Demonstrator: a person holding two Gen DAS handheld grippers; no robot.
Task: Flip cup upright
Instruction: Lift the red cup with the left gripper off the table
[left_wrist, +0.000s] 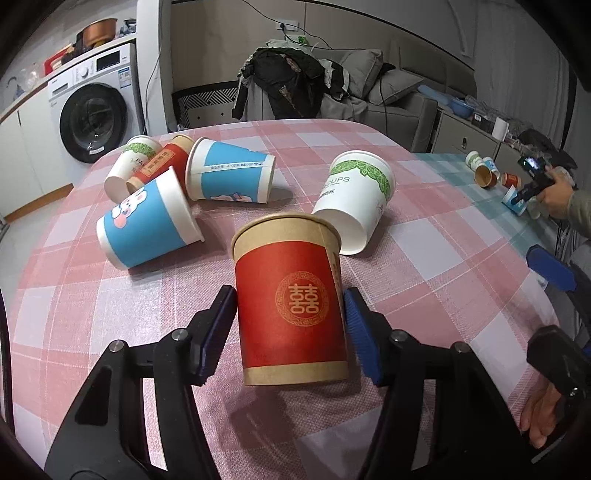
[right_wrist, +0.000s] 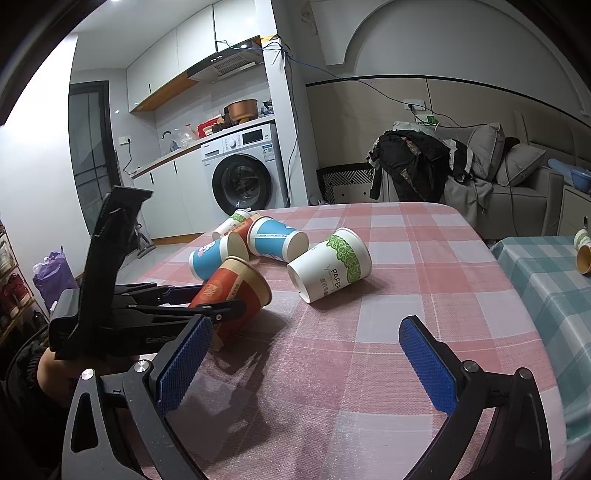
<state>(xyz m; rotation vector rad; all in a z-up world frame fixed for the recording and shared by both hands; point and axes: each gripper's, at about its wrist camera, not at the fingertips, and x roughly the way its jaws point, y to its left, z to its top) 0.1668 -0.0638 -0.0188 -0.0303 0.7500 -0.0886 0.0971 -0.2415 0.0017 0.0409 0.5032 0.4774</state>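
Note:
My left gripper (left_wrist: 290, 317) is shut on a red and brown paper cup (left_wrist: 291, 299), its blue pads on both sides of the cup. In the right wrist view the left gripper (right_wrist: 207, 299) holds that cup (right_wrist: 236, 291) tilted, base low, rim up and to the right, over the pink checked table (right_wrist: 406, 302). My right gripper (right_wrist: 306, 354) is open and empty above the table's near part. Its parts show at the right edge of the left wrist view (left_wrist: 550, 271).
A white cup with green leaves (left_wrist: 354, 203) lies on its side just behind the held cup. Two blue cups (left_wrist: 147, 221) (left_wrist: 229, 175), a red cup (left_wrist: 162, 166) and a white cup (left_wrist: 129, 162) lie clustered at the far left. A teal table (right_wrist: 546, 280) with more cups stands right.

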